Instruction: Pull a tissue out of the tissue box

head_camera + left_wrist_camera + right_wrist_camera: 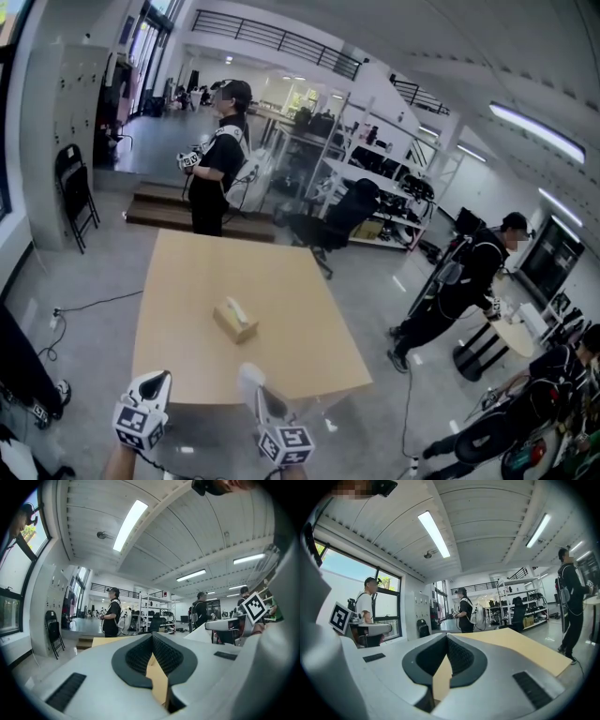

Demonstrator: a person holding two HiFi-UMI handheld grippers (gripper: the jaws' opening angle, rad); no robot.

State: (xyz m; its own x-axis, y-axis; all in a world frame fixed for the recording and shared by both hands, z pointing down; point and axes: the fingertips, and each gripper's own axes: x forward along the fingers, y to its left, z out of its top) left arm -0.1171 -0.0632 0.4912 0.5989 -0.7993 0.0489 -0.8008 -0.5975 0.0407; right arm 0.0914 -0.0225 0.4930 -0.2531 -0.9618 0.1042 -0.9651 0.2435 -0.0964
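A tan cardboard tissue box [234, 319] lies near the middle of the light wooden table [187, 272], with a tissue poking out of its top. Both grippers hover at the table's near edge, short of the box. My left gripper [156, 379] is at the lower left and my right gripper [250, 374] sits beside it, closer to the box. In the left gripper view the left gripper [152, 635] has its dark pads meeting at the tips with nothing between them. The right gripper [446, 635] looks the same in its own view. Neither gripper view shows the box.
A person in black [221, 157] stands past the table's far end. Another person [466, 284] leans over a small round table [516, 337] at the right. A black folding chair [75, 192] stands at the left wall, an office chair [342, 217] and shelves behind the table.
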